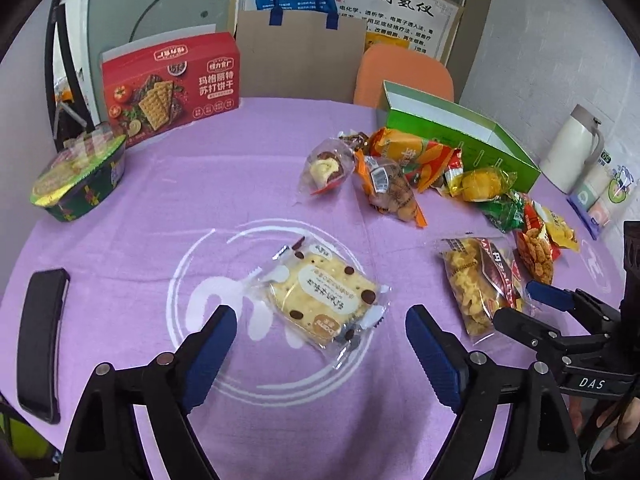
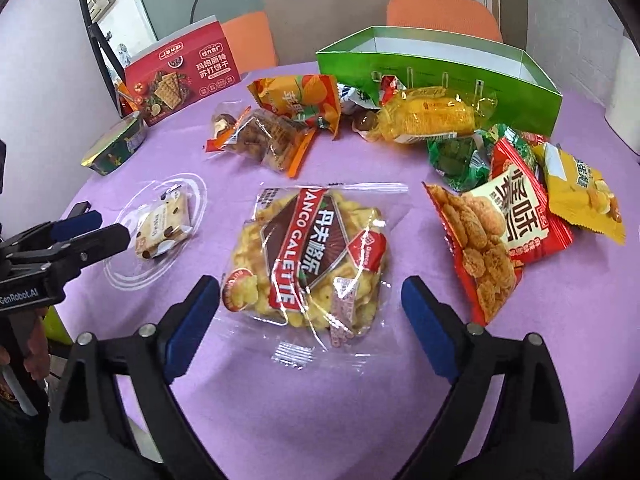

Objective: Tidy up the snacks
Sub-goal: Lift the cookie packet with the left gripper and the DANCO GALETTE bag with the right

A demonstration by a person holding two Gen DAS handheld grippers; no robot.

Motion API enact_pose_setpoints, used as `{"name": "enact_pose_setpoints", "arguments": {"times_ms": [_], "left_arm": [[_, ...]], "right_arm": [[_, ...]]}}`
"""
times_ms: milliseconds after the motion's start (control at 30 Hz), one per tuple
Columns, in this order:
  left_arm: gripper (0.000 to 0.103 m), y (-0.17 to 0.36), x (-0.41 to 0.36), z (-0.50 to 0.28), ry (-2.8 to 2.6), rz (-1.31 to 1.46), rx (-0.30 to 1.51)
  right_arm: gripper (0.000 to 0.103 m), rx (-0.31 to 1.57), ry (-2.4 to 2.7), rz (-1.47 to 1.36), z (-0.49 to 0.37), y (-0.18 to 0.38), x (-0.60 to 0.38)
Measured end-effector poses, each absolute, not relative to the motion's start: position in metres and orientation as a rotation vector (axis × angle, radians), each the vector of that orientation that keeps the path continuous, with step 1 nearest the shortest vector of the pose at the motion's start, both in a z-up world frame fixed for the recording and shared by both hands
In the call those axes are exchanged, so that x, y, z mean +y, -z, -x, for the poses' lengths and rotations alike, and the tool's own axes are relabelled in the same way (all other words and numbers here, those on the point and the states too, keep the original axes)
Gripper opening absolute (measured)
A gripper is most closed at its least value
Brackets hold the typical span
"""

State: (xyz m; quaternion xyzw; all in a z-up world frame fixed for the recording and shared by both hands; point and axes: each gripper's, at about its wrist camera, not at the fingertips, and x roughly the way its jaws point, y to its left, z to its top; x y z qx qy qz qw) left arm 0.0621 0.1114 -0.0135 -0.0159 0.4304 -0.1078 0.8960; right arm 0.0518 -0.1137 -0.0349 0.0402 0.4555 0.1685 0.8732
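Note:
My left gripper [image 1: 320,344] is open just above a clear-wrapped cracker pack [image 1: 324,296] on the purple cloth; the pack lies between and just beyond the fingers. My right gripper [image 2: 312,312] is open around the near end of a clear galette bag [image 2: 312,256]; it shows in the left wrist view [image 1: 480,280] too. An open green box [image 2: 440,76] stands at the back right. Several snack packs lie before it: a yellow corn pack [image 2: 428,116], an orange chip bag [image 2: 304,96], a red snack bag [image 2: 500,232].
A red cracker box [image 1: 172,84] stands at the back left, a sealed dark bowl [image 1: 80,176] at the left. A black phone [image 1: 40,340] lies at the cloth's left edge. A white thermos [image 1: 572,148] stands far right. An orange chair [image 1: 404,76] is behind the table.

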Motion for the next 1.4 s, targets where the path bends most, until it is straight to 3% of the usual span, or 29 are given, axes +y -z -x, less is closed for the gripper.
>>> {"name": "enact_pose_setpoints", "arguments": {"times_ms": [300, 367, 500, 567, 633, 700, 767, 900, 1000, 1033, 1067, 1133, 1400], "left_arm": [[0.091, 0.044, 0.089, -0.101, 0.335, -0.176, 0.978], [0.096, 0.049, 0.089, -0.103, 0.343, -0.189, 0.973], [0.095, 0.054, 0.093, -0.102, 0.334, -0.162, 0.969], [0.076, 0.052, 0.093, -0.098, 0.329, -0.170, 0.950], [0.063, 0.045, 0.092, -0.095, 0.314, -0.177, 0.927], [0.040, 0.035, 0.093, -0.091, 0.332, -0.155, 0.886], [0.002, 0.026, 0.093, -0.090, 0.347, -0.124, 0.887], [0.003, 0.032, 0.098, -0.093, 0.321, -0.088, 0.938], [0.017, 0.030, 0.111, -0.089, 0.278, -0.042, 0.924], [0.036, 0.027, 0.116, -0.088, 0.265, -0.031, 0.909], [0.067, 0.023, 0.120, -0.087, 0.243, -0.024, 0.893], [0.100, 0.017, 0.130, -0.087, 0.163, -0.020, 0.846], [0.103, 0.049, 0.135, -0.135, 0.052, -0.128, 0.997]], "right_arm": [[0.102, 0.953, -0.294, 0.057, -0.059, 0.052, -0.086], [0.102, 0.949, -0.295, 0.072, -0.059, 0.054, -0.084], [0.089, 0.925, -0.304, 0.044, -0.057, 0.051, -0.093], [0.085, 0.924, -0.318, 0.018, -0.055, 0.048, -0.097], [0.078, 0.918, -0.332, 0.002, -0.052, 0.043, -0.099], [0.075, 0.915, -0.348, -0.011, -0.049, 0.040, -0.103], [0.074, 0.907, -0.355, -0.030, -0.047, 0.036, -0.106], [0.073, 0.866, -0.359, -0.065, -0.040, 0.023, -0.117], [0.073, 0.846, -0.353, -0.092, -0.039, 0.015, -0.125], [0.073, 0.842, -0.351, -0.103, -0.038, 0.013, -0.127], [0.074, 0.840, -0.352, -0.113, -0.038, 0.012, -0.129], [0.074, 0.846, -0.354, -0.135, -0.039, 0.014, -0.130], [0.074, 0.876, -0.352, -0.170, -0.041, 0.020, -0.135]]}}
